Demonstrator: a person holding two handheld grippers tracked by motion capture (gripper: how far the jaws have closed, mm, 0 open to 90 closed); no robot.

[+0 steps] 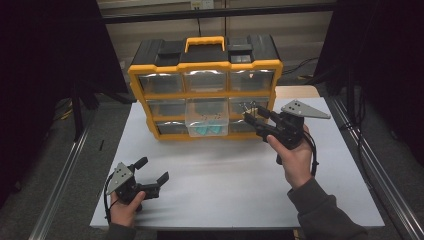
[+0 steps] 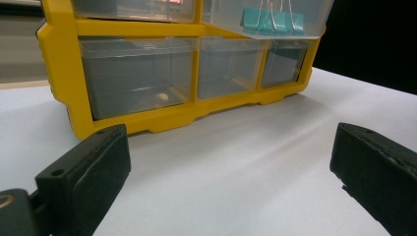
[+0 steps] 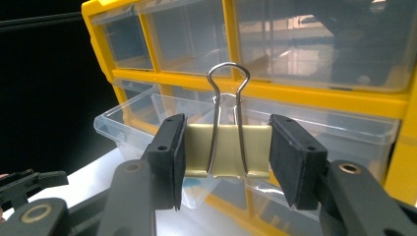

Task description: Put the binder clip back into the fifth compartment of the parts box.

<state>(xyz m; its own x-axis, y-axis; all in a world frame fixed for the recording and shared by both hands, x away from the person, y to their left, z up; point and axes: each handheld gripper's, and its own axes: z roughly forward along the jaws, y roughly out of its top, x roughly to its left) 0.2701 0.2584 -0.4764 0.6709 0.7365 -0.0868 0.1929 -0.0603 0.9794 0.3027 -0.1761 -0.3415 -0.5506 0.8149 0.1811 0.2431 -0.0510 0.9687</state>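
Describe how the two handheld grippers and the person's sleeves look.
Both the left gripper and the right gripper are black, each with two blocky jaws faced with flat dark pads and brass-coloured pivot rivets. Each carries a grey three-cornered plate dotted with small holes, and a black cable trails from each. The person wears a dark grey sleeve.

Dim room, dark edges; sharp pictures, soft glare on the table [image 1: 225, 170].
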